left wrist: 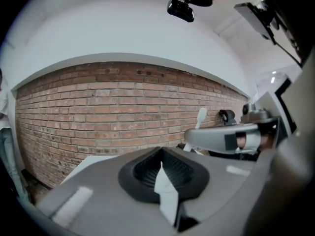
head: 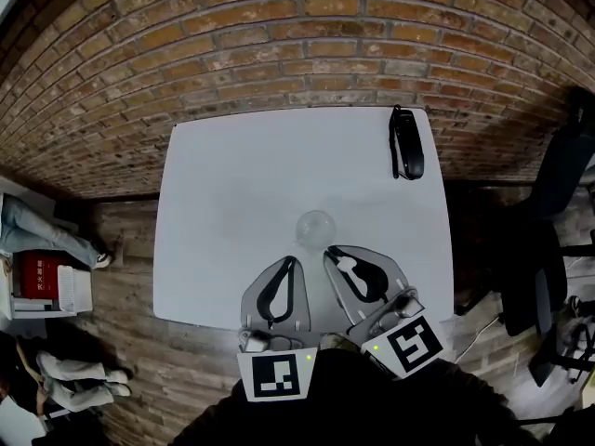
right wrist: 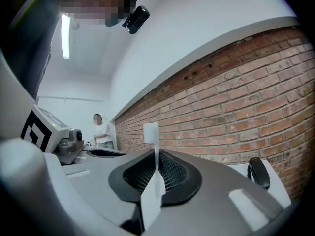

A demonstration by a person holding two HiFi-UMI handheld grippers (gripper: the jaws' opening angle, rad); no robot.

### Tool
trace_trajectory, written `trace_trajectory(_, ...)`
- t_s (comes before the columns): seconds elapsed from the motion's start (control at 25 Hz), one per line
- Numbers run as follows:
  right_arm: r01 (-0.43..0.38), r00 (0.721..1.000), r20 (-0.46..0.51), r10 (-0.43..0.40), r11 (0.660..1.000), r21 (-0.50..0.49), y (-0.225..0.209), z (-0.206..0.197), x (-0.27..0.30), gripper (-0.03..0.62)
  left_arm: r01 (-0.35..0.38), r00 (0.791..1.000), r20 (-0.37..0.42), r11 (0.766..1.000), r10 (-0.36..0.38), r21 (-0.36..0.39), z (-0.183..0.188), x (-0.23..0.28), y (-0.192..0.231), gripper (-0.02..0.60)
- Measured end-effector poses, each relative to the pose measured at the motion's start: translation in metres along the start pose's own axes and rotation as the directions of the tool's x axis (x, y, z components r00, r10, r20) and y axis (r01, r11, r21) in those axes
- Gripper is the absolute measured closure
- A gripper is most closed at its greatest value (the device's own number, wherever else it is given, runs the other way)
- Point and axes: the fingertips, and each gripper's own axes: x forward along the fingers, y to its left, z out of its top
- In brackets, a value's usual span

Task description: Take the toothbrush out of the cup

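- White square tabletop (head: 223,203) over a wood-plank floor (head: 130,240); its near edge runs under both tools at 6 o'clock.
- Left grey two-jaw gripper (head: 291,261) hangs over that near edge. Its jaws are pressed together, with only a thin pale sliver between them, and I can make out nothing held there.
- Right grey two-jaw gripper (head: 338,256) is just beside it at 3 o'clock, angled inward. Its jaws are clamped on the handle of the slim white toothbrush (right wrist: 155,178), whose bristle head stands upright above the jaw tips.
- Clear round cup (head: 315,229) stands on the table at 12 o'clock from the two jaw tips, close to them. It is apart from the toothbrush, which is out of it.
- Bare white surface spreads from the cup toward 9, 10 and 12 o'clock, and the cup is well apart from every table edge.
- Black elongated handset-like object (head: 406,145) lies at 1 o'clock near the far right corner, along the right edge.
- Black chair (head: 558,170) stands off the table's right side at 3 o'clock.
- Red box (head: 37,274) sits on the floor at 9 o'clock, well apart from the left edge.
- Red-brown brick wall (head: 279,45) meets the far edge at 12 o'clock.
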Motion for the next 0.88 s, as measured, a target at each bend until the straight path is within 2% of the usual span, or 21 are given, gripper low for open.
trace_trajectory(0.24, -0.010, 1.000, 0.013, 0.011, 0.999, -0.037, 0.027, 0.007, -0.023, 0.572, -0.015, 0.999, 0.041, 1.000, 0.015, -0.002, 0.006, -0.031, -0.004, 0.572)
trace_trajectory(0.48, 0.023, 0.999, 0.034, -0.021, 0.998, -0.058, 0.047, 0.014, -0.037, 0.572, 0.012, 0.997, 0.070, 1.000, -0.012, 0.010, 0.007, -0.055, -0.004, 0.572)
trace_trajectory(0.72, 0.042, 0.999, 0.005, -0.042, 0.997, -0.069, 0.087, 0.002, -0.039, 0.572, 0.050, 0.996, 0.070, 0.999, -0.050, 0.001, 0.000, -0.084, 0.013, 0.572)
trace_trajectory(0.88, 0.084, 0.996, 0.021, -0.083, 0.994, -0.072, 0.099, 0.005, -0.044, 0.572, 0.072, 0.993, 0.096, 0.997, -0.073, 0.007, 0.000, -0.100, 0.018, 0.572)
